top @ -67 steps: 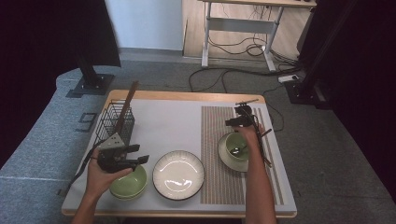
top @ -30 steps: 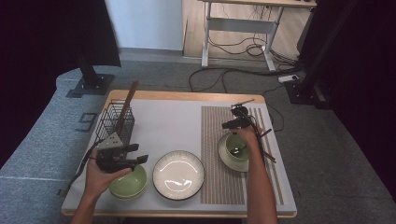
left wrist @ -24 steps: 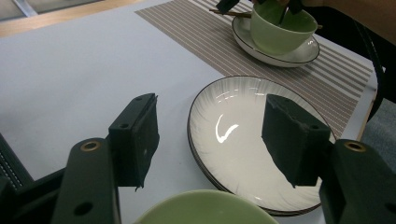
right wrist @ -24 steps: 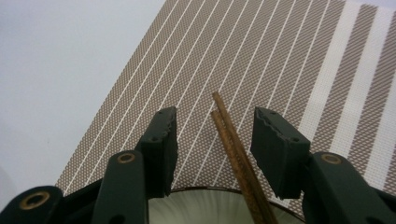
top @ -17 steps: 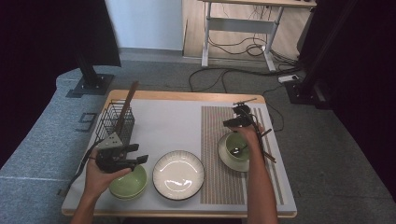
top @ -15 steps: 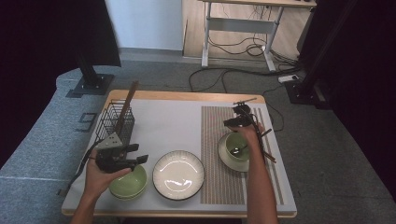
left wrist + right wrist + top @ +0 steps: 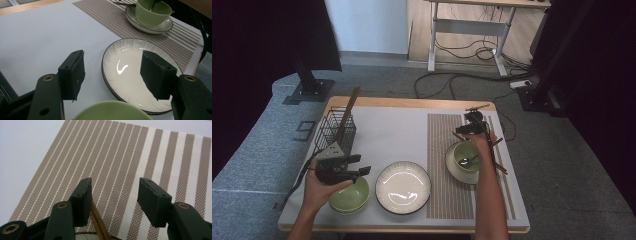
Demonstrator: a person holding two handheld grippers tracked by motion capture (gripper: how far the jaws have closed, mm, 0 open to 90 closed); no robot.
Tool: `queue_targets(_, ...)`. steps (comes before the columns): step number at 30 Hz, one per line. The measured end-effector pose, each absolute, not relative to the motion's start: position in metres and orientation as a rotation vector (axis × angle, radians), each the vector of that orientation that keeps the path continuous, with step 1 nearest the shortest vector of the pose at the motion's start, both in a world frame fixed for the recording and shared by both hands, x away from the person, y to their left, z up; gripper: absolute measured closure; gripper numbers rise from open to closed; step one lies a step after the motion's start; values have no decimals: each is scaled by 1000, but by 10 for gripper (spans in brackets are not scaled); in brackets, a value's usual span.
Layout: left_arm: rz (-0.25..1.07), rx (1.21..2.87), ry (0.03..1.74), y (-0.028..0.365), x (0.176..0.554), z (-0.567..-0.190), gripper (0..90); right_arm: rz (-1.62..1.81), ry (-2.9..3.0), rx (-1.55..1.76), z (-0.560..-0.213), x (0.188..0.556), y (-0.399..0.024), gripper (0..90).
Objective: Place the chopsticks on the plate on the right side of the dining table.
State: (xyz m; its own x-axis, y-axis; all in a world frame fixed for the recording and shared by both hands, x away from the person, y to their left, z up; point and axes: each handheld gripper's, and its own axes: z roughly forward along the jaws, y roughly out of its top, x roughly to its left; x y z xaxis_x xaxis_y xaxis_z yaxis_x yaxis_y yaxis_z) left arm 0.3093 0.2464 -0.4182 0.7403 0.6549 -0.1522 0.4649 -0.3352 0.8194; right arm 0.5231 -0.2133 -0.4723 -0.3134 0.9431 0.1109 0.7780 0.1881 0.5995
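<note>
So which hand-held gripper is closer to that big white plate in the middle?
The left. The left hand-held gripper hovers over the green bowl right beside the white plate; the right hand-held gripper is beyond the cup, over the striped mat.

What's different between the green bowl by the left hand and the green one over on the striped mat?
The left green bowl sits straight on the bare table, while the green bowl on the mat rests on a white saucer. The mat bowl holds a spoon; no spoon can be seen in the left one. The left tongs hover right above the left bowl; the right tongs sit just beyond the mat bowl. Both are pale green.
</note>
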Motion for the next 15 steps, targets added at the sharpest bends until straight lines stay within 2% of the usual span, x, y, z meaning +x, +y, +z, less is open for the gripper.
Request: queue_targets(15, 250, 1998, 846, 246, 309, -418, 361, 758, 2142, 1693, -475, 528, -208, 435)
